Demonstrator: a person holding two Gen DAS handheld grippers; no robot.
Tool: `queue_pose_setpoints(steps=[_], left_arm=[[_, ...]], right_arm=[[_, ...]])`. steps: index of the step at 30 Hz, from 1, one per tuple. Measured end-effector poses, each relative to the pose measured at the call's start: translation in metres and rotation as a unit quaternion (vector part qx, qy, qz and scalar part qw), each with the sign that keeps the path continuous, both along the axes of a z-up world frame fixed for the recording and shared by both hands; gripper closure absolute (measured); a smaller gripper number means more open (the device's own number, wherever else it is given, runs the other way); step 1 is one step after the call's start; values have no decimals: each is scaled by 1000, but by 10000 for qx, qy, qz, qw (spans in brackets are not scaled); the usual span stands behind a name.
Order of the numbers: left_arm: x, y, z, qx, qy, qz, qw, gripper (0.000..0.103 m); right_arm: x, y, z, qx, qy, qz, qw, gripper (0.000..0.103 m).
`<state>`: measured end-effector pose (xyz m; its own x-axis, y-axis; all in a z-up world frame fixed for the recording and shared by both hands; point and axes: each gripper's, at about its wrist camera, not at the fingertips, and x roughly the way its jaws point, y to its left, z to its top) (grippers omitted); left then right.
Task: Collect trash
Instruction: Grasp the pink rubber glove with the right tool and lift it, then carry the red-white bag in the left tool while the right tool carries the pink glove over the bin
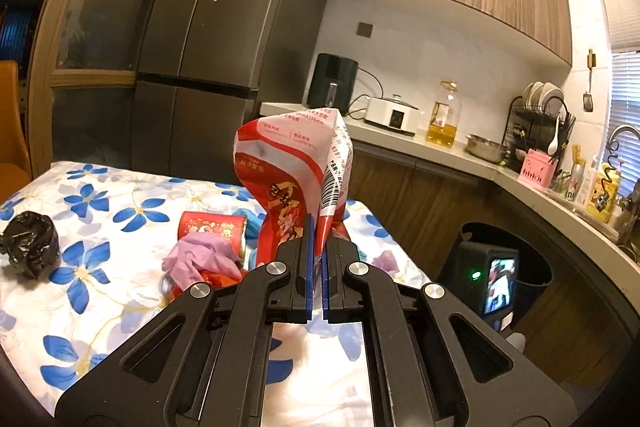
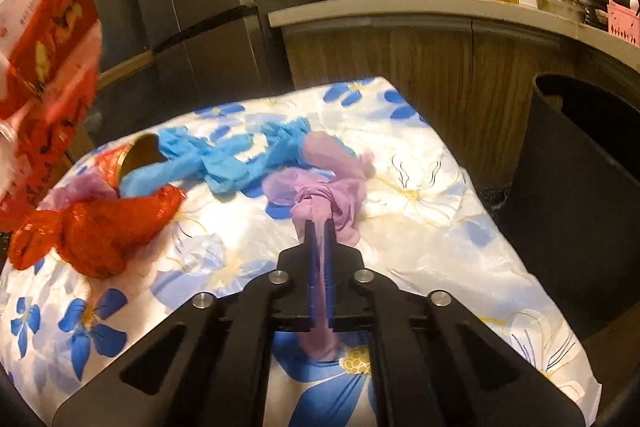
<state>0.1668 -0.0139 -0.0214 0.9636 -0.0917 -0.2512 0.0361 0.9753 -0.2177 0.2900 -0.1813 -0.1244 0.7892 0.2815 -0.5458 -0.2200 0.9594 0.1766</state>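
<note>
- Both grippers hold trash: the left gripper (image 1: 316, 227) has its fingers pinched on a red wrapper (image 1: 296, 163) lifted above the table (image 1: 100, 227); the right gripper (image 2: 319, 227) is clamped on a purple glove (image 2: 328, 187) touching the cloth.
- Bin (image 2: 580, 167) stands just beside the table's right edge.
- Best to lift the glove clear before swinging right, so it doesn't drag the blue gloves (image 2: 224, 163) just beside it.
- Release only once over the bin's opening; limp pieces may cling to pads.

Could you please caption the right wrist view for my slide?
Right gripper pinching a purple glove on the floral tablecloth, black bin alongside.
</note>
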Motion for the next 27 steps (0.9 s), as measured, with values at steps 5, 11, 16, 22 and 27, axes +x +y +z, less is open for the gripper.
queue_pose_setpoints(steps=[5,11,16,22,27], left_arm=[[-6,-1,1,66,9,25,10000,101],[-11,-9,6,95,-21,-22,10000,101],[-14,-20,9,159,-45,-125,9998,101],[-14,-39,12,259,-43,-303,9992,101],[-11,-61,16,334,-85,-503,9981,101]], right_arm=[[-27,-10,22,209,-400,-66,9990,101],[-58,-27,47,344,-750,-134,9965,101],[-77,-47,66,427,-999,-292,9937,101],[-95,-72,83,474,-1231,-512,9899,101],[-105,-95,94,475,-1391,-755,9863,101]])
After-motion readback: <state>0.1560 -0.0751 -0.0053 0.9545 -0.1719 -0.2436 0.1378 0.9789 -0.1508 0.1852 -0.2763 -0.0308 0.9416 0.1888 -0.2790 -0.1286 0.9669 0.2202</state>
